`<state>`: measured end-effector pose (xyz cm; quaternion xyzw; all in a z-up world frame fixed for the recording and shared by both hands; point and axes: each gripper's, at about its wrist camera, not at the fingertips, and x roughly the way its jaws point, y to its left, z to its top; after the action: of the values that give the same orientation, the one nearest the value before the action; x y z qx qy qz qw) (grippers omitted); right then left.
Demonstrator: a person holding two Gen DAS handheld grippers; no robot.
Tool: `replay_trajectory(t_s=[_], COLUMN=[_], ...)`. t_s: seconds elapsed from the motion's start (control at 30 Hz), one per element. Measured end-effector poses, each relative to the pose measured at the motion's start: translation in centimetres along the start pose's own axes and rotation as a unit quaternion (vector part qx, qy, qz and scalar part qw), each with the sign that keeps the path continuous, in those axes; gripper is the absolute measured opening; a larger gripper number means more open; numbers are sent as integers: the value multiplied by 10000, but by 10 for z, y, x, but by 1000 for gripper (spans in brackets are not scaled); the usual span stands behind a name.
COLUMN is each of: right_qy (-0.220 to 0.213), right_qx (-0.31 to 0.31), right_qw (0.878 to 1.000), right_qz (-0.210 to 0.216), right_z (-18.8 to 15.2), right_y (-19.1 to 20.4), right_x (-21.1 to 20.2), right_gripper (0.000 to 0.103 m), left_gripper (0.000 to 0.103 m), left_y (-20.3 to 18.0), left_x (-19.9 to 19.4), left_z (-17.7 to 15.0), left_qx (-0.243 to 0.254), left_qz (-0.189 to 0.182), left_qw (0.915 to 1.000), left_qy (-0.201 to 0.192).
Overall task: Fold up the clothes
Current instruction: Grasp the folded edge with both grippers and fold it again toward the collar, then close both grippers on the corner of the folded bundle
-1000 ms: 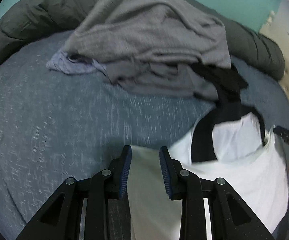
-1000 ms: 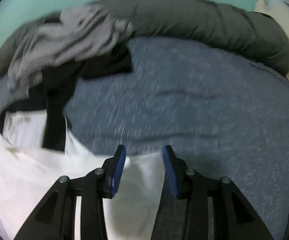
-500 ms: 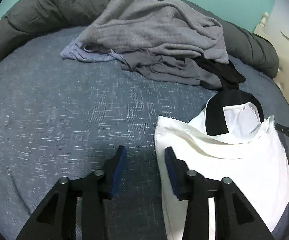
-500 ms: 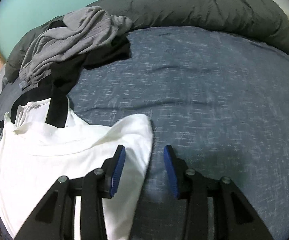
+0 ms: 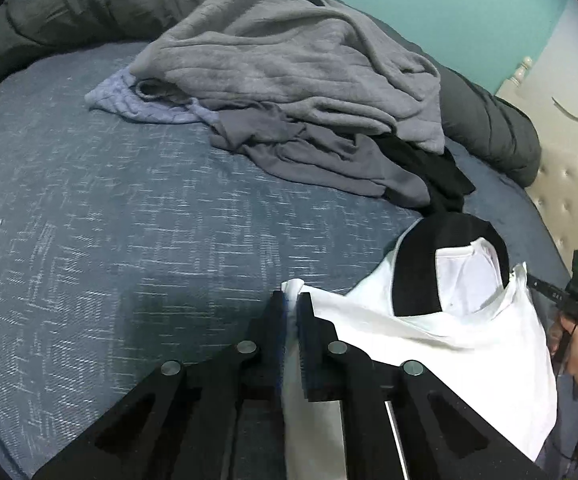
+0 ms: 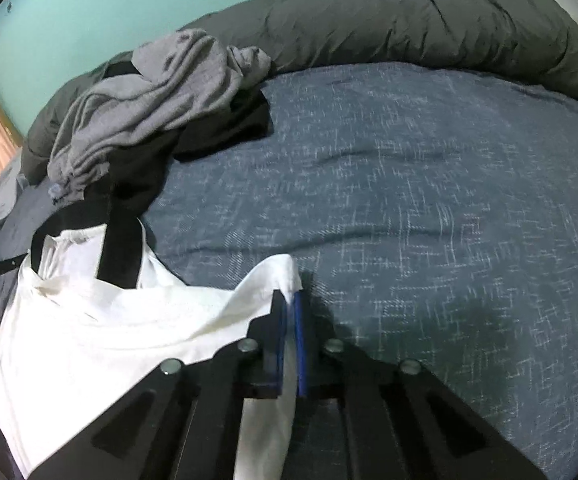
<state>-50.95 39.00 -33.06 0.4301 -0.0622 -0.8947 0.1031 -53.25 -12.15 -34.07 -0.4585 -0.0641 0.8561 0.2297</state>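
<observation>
Your left gripper has just closed its black fingers with blue pads on the left shoulder corner of the white cotton T-shirt, and a small bunch of white cloth sticks up past the fingertips. The shirt lies flat on the blue flecked bedspread at the near edge of the bed, with its neck opening facing away from you. A black strap-like piece of clothing loops over the collar and runs back toward the heap behind it. That heap holds a large grey knitted sweater on top, a pale lilac garment sticking out at its left, a slate-grey shirt underneath and a black garment at its right. A dark grey rolled duvet lies along the far edge of the bed against the turquoise wall. A cream tufted headboard stands at the right in the left wrist view. Your right gripper has likewise just closed, its fingers pinching the shirt's right shoulder corner, so that the cloth passes between the pads and down under the frame. Both grippers point steeply down at the bed, one at each shoulder, with the shirt spread between them.
</observation>
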Motion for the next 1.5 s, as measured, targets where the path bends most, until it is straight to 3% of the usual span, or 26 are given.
replay_trajectory(t_s=[0.17, 0.27, 0.5, 0.67, 0.7, 0.77, 0.8, 0.87, 0.93, 1.13, 1.2, 1.37, 1.5], right_qy=[-571, -696, -400, -146, -129, -92, -71, -47, -32, 548, 729, 925, 1058], right_qx=[241, 387, 415, 454, 471, 548, 569, 626, 693, 841, 826, 971, 1191], right_qw=[9981, 9967, 9974, 9976, 9973, 9975, 9973, 9973, 9975, 9931, 9909, 9858, 9812], right_qz=[-58, -152, -439, -511, -541, -440, -449, -380, -149, 602, 773, 1010, 1090], right_z=[9, 13, 19, 15, 13, 11, 9, 3, -8, -79, -106, -161, -191], right_y=[-8, -15, -13, -9, -10, -12, -12, -11, -5, 1, 4, 6, 7], right_x=[-29, -38, -20, -4, -5, -10, -16, -28, -46, -96, -113, -142, -147], right_gripper=[3, 3, 3, 3, 4, 8, 17, 31, 34, 37, 45, 48, 49], left_gripper=[5, 5, 5, 8, 9, 25, 37, 42, 42, 46, 47, 52, 54], left_y=[5, 16, 19, 15, 15, 18, 21, 28, 34, 31, 26, 16, 19], left_x=[-22, -37, -35, -14, -13, -18, -24, -39, -58, -111, -125, -150, -157], left_z=[4, 7, 16, 16, 15, 11, 9, 1, -12, -82, -109, -169, -203], left_qx=[-237, -403, -419, -420, -425, -498, -561, -677, -783, -759, -760, -839, -1198], left_qz=[20, 52, 328, 489, 538, 601, 611, 600, 533, 114, -59, -450, -668], left_qw=[9993, 9984, 9980, 9979, 9976, 9969, 9965, 9958, 9954, 9967, 9963, 9932, 9880], left_qy=[-291, -389, -348, -30, -8, -30, -70, -139, -106, 272, 403, 667, 716])
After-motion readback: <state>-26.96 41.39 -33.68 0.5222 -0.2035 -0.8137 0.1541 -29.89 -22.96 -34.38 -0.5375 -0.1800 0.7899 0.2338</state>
